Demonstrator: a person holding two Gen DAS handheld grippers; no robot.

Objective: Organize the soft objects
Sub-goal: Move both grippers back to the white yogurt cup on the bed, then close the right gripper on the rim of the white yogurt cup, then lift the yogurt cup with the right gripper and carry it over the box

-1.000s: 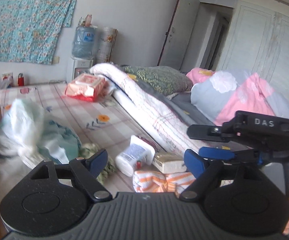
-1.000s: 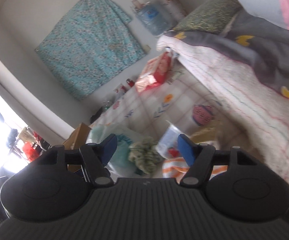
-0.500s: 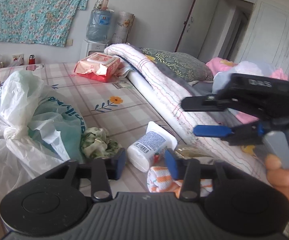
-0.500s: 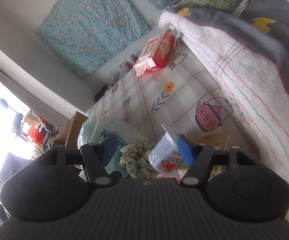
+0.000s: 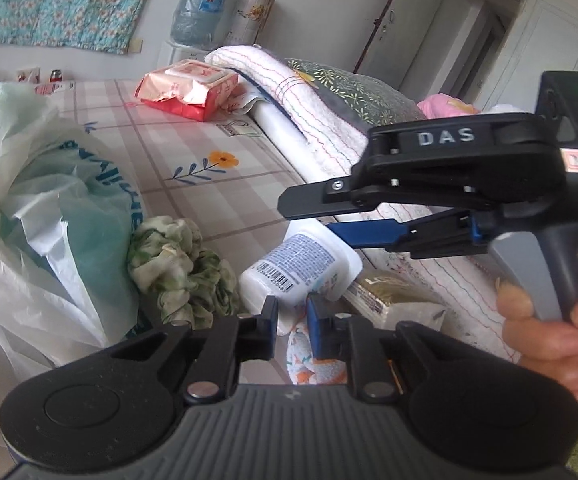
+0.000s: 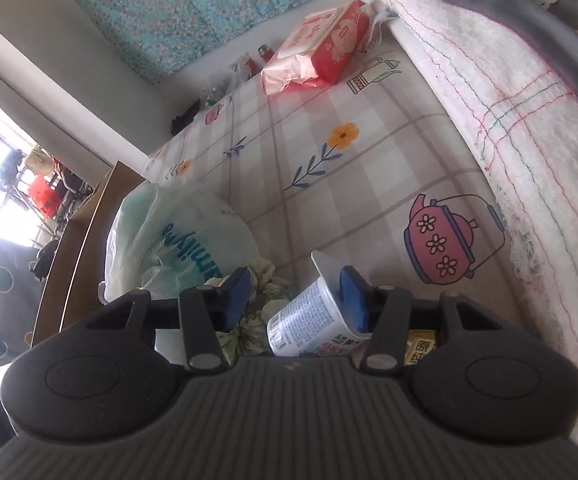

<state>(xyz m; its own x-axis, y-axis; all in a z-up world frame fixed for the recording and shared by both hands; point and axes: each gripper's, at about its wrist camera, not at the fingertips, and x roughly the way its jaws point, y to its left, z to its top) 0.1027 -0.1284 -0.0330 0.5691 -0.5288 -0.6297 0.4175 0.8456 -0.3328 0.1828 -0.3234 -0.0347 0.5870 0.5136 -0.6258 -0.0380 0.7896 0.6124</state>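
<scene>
A green scrunchie (image 5: 179,268) lies on the checked sheet beside a white-and-green plastic bag (image 5: 49,208). A white cup (image 5: 301,264) lies on its side to its right, next to a yellowish packet (image 5: 397,296). An orange-striped cloth (image 5: 317,360) lies in front of them. My left gripper (image 5: 292,320) is nearly shut, empty, just above the cloth. My right gripper (image 6: 295,298) is open above the cup (image 6: 309,320) and the scrunchie (image 6: 259,312); it also shows in the left wrist view (image 5: 309,216), over the cup.
A red wipes pack (image 5: 189,88) lies further back on the sheet (image 6: 329,184). A rolled white quilt (image 6: 509,112) runs along the right. A wooden board (image 6: 73,248) borders the bed on the left. A water bottle (image 5: 201,12) stands by the wall.
My left gripper's jaws have closed from wide open to almost shut and it moved nearer the items. My right gripper came down over the cup and scrunchie, still open.
</scene>
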